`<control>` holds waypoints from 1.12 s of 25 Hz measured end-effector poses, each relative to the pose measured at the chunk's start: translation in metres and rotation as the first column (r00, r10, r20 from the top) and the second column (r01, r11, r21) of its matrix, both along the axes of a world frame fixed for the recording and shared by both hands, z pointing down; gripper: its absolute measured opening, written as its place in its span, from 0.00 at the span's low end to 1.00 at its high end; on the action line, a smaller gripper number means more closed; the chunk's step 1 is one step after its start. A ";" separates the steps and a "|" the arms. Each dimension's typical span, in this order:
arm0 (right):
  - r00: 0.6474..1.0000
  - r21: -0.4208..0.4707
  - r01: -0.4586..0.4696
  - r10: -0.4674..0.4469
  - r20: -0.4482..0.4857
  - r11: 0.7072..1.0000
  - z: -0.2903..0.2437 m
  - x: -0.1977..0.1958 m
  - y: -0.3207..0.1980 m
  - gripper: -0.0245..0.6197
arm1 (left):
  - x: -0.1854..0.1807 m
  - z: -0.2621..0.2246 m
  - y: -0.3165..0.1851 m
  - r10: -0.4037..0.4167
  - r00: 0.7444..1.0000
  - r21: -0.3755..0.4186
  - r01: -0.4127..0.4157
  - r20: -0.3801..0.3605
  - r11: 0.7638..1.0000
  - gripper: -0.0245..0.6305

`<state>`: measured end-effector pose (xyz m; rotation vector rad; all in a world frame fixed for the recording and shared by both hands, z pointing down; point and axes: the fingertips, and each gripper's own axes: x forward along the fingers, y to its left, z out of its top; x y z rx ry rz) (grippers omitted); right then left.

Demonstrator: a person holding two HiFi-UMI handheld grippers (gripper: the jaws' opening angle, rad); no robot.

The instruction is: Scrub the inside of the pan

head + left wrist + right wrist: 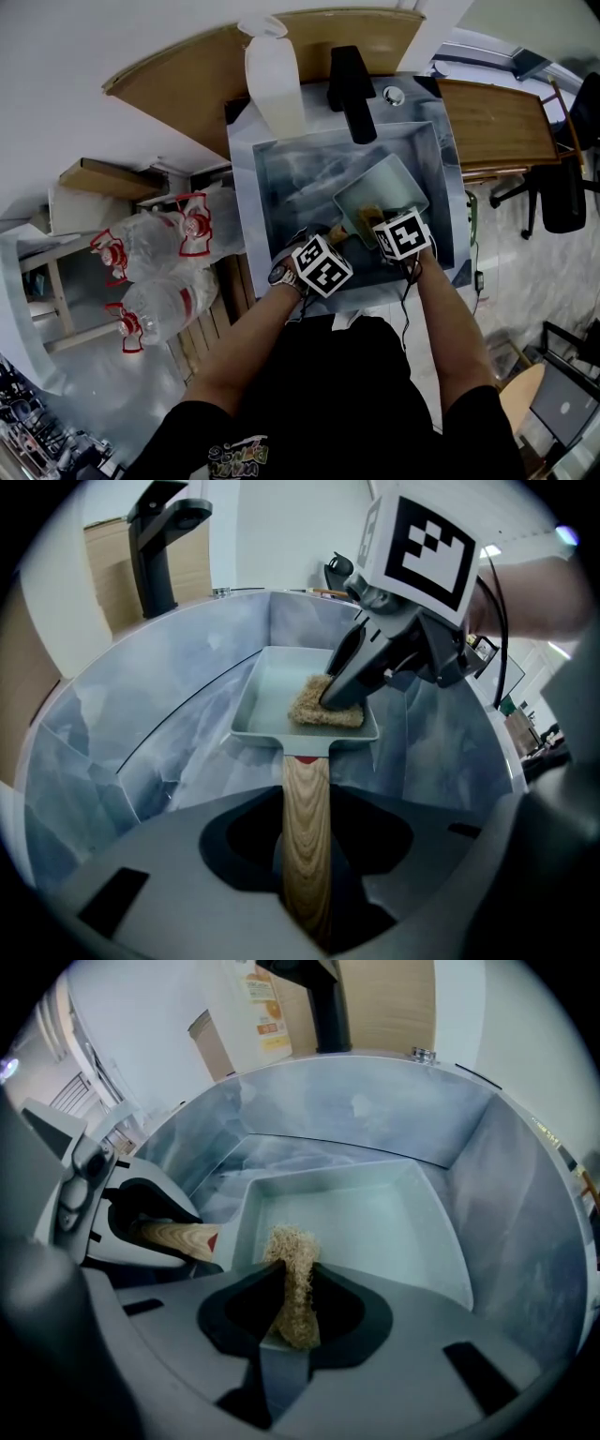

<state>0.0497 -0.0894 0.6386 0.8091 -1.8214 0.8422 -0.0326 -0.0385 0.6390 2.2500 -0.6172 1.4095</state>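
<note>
A pale green square pan (382, 192) (272, 696) (375, 1232) sits in the steel sink (272, 178), tilted. Its wooden handle (306, 841) (173, 1237) runs back between the jaws of my left gripper (322, 265) (307, 855), which is shut on it. My right gripper (401, 236) (349, 682) (292, 1307) is shut on a tan loofah scrubber (325, 708) (294, 1283) and presses it on the pan's inside floor near the handle end.
A black faucet (352, 89) stands at the sink's back, a white plastic jug (274, 80) beside it on the wooden counter (178, 80). Large water bottles (155, 272) lie on the floor to the left. Sink walls (506, 1185) close around the pan.
</note>
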 end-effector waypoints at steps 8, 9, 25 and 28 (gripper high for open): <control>0.997 0.034 -0.035 0.038 -0.073 0.999 0.001 0.030 -0.020 0.18 | 0.000 0.001 0.001 -0.006 1.000 -0.008 0.006 -0.005 1.000 0.28; 0.995 0.039 -0.036 0.039 -0.088 0.999 0.001 0.034 -0.022 0.18 | 0.000 0.001 0.001 -0.006 1.000 -0.010 0.006 -0.004 1.000 0.28; 0.926 0.184 -0.041 0.106 -0.362 0.982 0.010 0.087 -0.056 0.18 | 0.001 0.000 -0.001 -0.008 1.000 -0.004 0.008 -0.005 1.000 0.28; 0.928 0.185 -0.050 0.114 -0.356 0.982 0.010 0.087 -0.055 0.18 | 0.000 0.000 -0.001 -0.008 1.000 -0.002 0.008 -0.002 1.000 0.28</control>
